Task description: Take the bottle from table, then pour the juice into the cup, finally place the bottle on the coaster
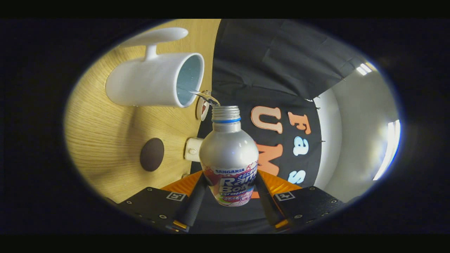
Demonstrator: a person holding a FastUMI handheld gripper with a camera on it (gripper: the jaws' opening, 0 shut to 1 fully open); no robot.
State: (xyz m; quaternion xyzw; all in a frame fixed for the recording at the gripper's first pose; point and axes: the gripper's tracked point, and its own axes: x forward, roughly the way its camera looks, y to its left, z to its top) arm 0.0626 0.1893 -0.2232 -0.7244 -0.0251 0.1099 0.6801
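The table point(105, 140) carried the white cup point(154, 84) and dark coaster point(152, 154). The gripper point(228, 203), closed on the bottle point(229, 154), tipped it cupward; liquid crossed the rim. Overtilting risked spilling beside the cup.

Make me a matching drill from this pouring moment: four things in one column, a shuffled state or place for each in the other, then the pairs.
Things:
1. bottle
2. cup
3. coaster
4. juice

States or places:
A. bare dark disc on the wooden table, nothing on it
B. thin stream from the open neck to the rim
C. gripped between the claw fingers, cap off
D. white, with a handle, mouth facing the bottle's neck

Pairs: 1-C, 2-D, 3-A, 4-B
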